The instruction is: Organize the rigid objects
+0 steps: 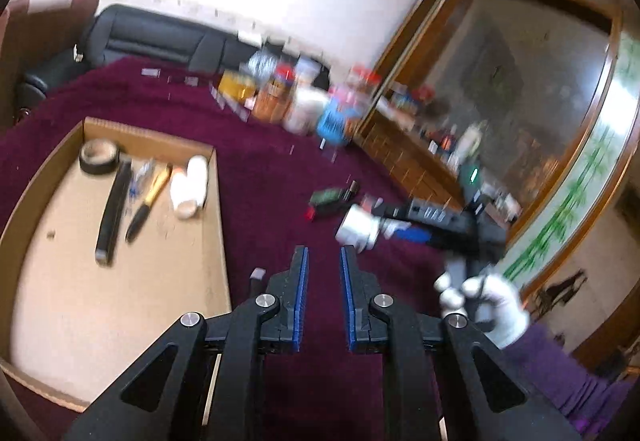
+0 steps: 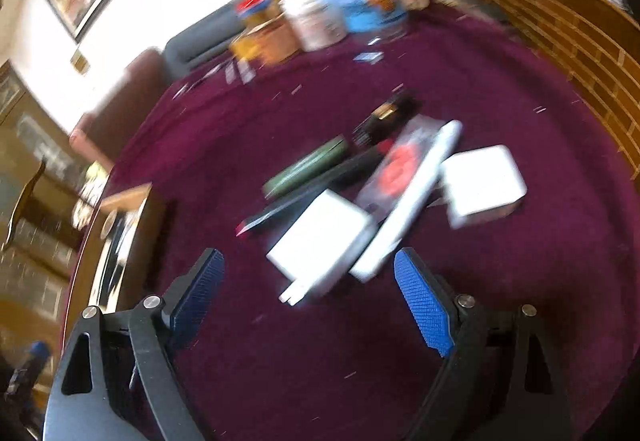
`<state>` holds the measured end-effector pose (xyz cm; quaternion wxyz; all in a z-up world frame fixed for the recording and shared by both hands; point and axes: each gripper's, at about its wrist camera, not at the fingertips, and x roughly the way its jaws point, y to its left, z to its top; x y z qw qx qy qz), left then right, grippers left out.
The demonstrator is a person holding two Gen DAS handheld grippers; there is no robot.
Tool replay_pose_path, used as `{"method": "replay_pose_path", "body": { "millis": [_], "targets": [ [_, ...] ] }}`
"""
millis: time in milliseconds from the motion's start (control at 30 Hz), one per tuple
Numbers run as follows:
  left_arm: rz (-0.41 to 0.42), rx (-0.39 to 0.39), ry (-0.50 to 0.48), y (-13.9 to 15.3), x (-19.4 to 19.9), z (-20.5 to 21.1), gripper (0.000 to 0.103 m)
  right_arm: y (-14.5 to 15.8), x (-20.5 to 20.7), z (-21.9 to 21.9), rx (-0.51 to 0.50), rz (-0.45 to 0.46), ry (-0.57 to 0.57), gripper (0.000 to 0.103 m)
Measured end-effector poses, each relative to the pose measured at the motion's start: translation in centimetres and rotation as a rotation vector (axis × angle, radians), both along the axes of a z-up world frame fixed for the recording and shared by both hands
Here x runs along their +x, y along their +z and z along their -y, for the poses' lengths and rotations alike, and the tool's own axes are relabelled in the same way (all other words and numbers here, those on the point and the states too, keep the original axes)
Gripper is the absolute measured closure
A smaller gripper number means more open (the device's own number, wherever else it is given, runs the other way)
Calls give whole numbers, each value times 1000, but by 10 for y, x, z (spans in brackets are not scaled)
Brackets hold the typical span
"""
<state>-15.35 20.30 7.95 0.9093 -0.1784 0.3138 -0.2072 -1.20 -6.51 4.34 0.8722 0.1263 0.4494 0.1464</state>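
Looking along my right gripper, I saw its blue pads spread wide with nothing between them, poised above a loose pile of rigid objects on the maroon tablecloth. Nearest the fingers lay a white charger block with its prongs toward me. Beside it a long white bar leaned across a clear packet with a red disc, and a second white block sat just beyond. Behind those lay a dark green case, a long black bar and a black-and-gold tube; blur kept me from naming them better.

Only the left wrist view showed the cardboard tray at the left. It already held a roll of black tape, a flat black bar, a gold-and-black pen, a clear packet and a white bottle lying on its side. My left gripper hung over bare cloth between tray and pile, its pads narrowed to a slim gap and gripping nothing. That view also caught my white-gloved right hand on its handle, with the pile only a blurred cluster behind.

Both views showed jars and tins crowded at the table's far edge.
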Motion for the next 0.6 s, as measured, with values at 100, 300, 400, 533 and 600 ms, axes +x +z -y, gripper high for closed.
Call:
{"method": "replay_pose_path", "body": {
  "millis": [100,300,400,533,600],
  "targets": [
    [-63,125,-12,-16,1,18,68,-6,-9,-20,-70,8,30,15],
    [-216,366,-16,-51,16,58,69,-6,-12,-19,-64,26,22,15],
    [-198,408,-30,-52,13,64,69,-3,-17,-15,-63,41,18,15],
    [-221,392,-99,-61,9,67,96,-4,-18,-11,-59,39,14,15],
    [-247,291,-107,-60,11,53,98,-6,-17,-7,-45,31,7,15]
  ]
}}
